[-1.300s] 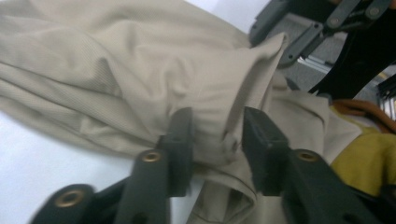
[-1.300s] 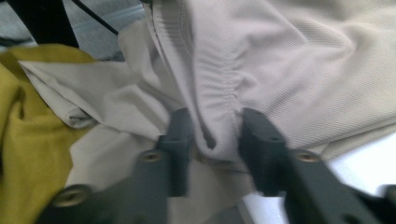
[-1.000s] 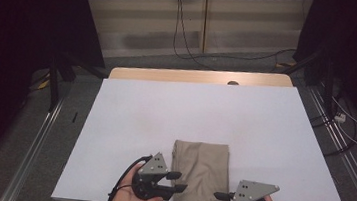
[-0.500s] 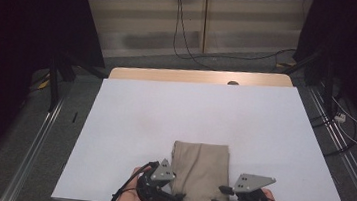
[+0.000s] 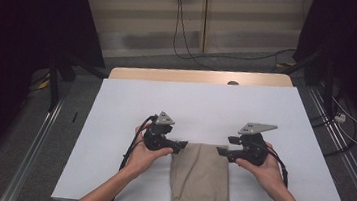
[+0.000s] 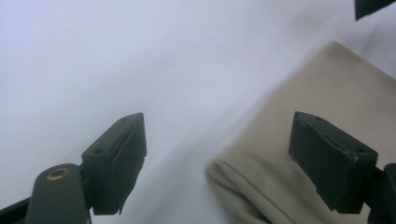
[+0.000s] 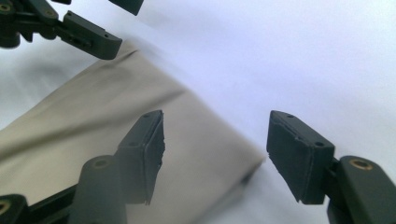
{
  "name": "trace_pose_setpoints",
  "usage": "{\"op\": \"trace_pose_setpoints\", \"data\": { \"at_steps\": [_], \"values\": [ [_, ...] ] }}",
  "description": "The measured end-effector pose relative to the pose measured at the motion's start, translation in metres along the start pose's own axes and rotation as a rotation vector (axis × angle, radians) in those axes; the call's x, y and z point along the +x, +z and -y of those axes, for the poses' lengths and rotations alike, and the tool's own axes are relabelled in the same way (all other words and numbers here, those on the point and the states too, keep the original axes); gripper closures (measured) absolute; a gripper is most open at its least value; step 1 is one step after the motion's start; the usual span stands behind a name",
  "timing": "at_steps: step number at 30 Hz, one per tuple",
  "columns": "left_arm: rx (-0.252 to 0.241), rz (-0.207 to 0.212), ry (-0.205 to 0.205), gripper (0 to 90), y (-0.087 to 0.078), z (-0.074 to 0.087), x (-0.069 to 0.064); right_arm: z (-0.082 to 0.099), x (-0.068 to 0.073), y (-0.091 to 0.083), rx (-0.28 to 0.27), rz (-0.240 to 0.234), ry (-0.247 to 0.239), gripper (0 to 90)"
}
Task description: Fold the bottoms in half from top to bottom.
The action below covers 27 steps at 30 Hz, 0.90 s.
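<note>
Khaki trousers (image 5: 201,181), folded into a narrow strip, lying on the white table cover (image 5: 113,124) and hanging over its near edge. Could slide off or spring unfolded, nothing pinning the cloth. Left gripper (image 5: 182,146) and right gripper (image 5: 220,150) poised at the strip's far corners, jaws just been opening, now spread wide, gripping nothing, cloth beneath them.

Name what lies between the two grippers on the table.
In the high view, the far end of the folded khaki cloth lies between the left gripper and right gripper.
</note>
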<state>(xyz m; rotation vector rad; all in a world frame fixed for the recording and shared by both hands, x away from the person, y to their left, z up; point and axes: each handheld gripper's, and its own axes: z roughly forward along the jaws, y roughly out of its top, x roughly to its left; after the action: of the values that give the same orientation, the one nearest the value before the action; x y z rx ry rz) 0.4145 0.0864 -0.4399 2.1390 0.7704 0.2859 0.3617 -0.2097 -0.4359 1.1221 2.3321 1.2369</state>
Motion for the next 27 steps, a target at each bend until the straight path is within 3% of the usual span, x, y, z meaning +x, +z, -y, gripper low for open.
{"op": "trace_pose_setpoints", "data": {
  "at_steps": [2, 3, 5, 8, 11, 14, 15, 17, 21, 27],
  "values": [
    [0.033, 0.025, -0.01, 22.0, 0.004, 0.004, 0.001, 0.003, -0.007, 0.015, 0.038, 0.021, 0.007, 36.4],
    [0.067, 0.045, -0.01, 21.9, 0.007, 0.006, 0.001, 0.005, -0.009, 0.019, 0.054, 0.008, 0.02, 36.3],
    [0.09, 0.045, -0.019, 22.2, 0.01, 0.01, 0.001, 0.009, -0.01, 0.027, 0.081, -0.001, 0.019, 35.4],
    [0.111, 0.061, -0.005, 24.4, 0.014, 0.012, 0.001, 0.011, -0.009, 0.03, 0.088, -0.012, 0.004, 30.3],
    [0.1, 0.06, -0.003, 26.3, 0.012, 0.015, 0.001, 0.013, -0.005, 0.028, 0.094, -0.028, -0.023, 30.8],
    [0.108, 0.065, 0.001, 29.6, 0.009, 0.017, -0.002, 0.014, 0.004, 0.026, 0.126, -0.048, -0.083, 37.3],
    [0.112, 0.068, 0.011, 30.4, 0.008, 0.018, -0.004, 0.014, 0.007, 0.025, 0.134, -0.05, -0.102, 43.3],
    [0.119, 0.079, 0.017, 33.1, 0.005, 0.019, -0.006, 0.015, 0.009, 0.022, 0.146, -0.067, -0.107, 52.2],
    [0.126, 0.097, 0.019, 38.9, 0.002, 0.02, -0.009, 0.018, 0.009, 0.02, 0.141, -0.08, -0.087, 58.2],
    [0.123, 0.178, 0.003, 66.0, -0.001, 0.023, -0.01, 0.023, 0.014, 0.015, 0.138, -0.104, -0.051, 75.2]
  ]
}}
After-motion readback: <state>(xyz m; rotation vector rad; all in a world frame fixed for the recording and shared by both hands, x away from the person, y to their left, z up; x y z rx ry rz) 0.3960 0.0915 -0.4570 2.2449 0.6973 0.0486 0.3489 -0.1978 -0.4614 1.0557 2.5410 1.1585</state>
